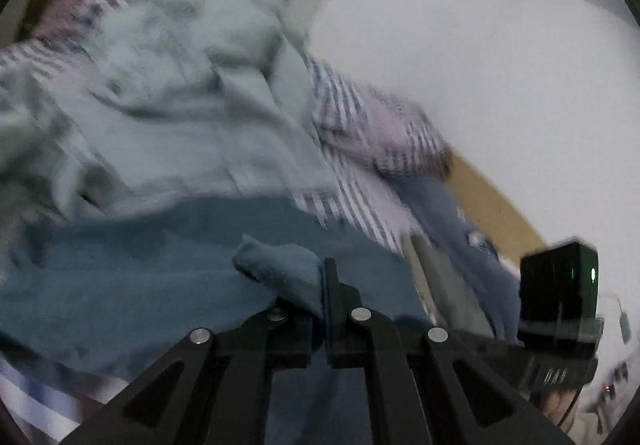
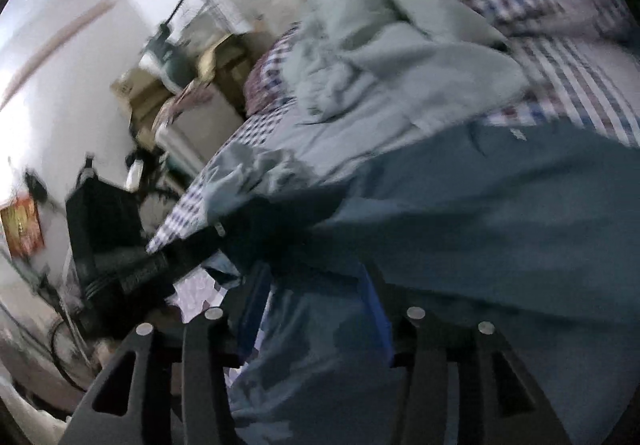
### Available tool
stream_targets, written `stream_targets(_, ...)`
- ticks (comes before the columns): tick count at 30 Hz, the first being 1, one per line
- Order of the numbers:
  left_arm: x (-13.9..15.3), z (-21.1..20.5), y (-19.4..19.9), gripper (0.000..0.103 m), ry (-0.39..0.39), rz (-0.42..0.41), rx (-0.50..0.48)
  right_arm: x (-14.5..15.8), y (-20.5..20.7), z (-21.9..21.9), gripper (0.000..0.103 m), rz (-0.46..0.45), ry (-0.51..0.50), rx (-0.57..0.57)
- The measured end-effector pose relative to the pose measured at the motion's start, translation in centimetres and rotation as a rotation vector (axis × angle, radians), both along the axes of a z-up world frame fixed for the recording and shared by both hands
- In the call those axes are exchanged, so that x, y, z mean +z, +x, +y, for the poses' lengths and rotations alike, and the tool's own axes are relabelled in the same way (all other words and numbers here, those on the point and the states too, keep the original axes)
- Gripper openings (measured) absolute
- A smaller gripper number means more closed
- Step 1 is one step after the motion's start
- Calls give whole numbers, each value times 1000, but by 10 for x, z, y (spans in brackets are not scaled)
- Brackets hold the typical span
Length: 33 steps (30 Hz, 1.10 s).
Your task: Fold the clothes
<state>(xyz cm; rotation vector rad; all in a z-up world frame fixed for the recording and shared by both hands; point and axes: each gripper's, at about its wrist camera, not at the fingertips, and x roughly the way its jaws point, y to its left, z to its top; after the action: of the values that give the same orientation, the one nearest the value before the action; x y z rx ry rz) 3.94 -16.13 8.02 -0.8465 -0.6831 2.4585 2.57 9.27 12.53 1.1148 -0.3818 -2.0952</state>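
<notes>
The checked bedcover (image 1: 360, 173) fills most of both views, a bed strewn with laundry. On it lies a heap of pale grey-green clothes (image 1: 168, 85), crumpled and unfolded. In front of that heap spreads the dark teal garment (image 1: 140, 277), the piece in hand, stretched between the two tools.

The left gripper (image 1: 316, 305) has its fingers pressed together on a bunched corner of the teal cloth, which sticks out beyond the tips. The right gripper (image 2: 320, 309) has teal cloth lying between its fingers; with the blur, one cannot tell whether they pinch it.

To do this step well, both corners should probably be kept taut and level, so the fold lands with edges matched and clear of the heap.
</notes>
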Motion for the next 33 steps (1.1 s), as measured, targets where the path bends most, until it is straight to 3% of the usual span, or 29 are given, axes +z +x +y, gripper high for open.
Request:
stream_targets(3, -14, 45, 1, 2, -84, -43, -83, -24, -6, 28, 53, -98, -49, -46)
stream_targets(8, -27, 73, 2, 2, -114, -78, -126, -60, -19, 51, 53, -220, -153, -57)
stream_targets(14, -30, 79, 0, 1, -62, -73, -149, -79, -45, 54, 54, -290, -309, -48)
stream_targets(19, -29, 81, 5, 1, -68, -48, -160, -98, -67, 54, 60, -380, -407, -27)
stream_targets(28, -33, 93, 19, 1, -132, 6, -219, -107, -83, 42, 60, -410, -421, 17)
stream_targets(33, -44, 98, 19, 1, -161, -26, -233, -109, -81, 44, 59, -409, -404, 23)
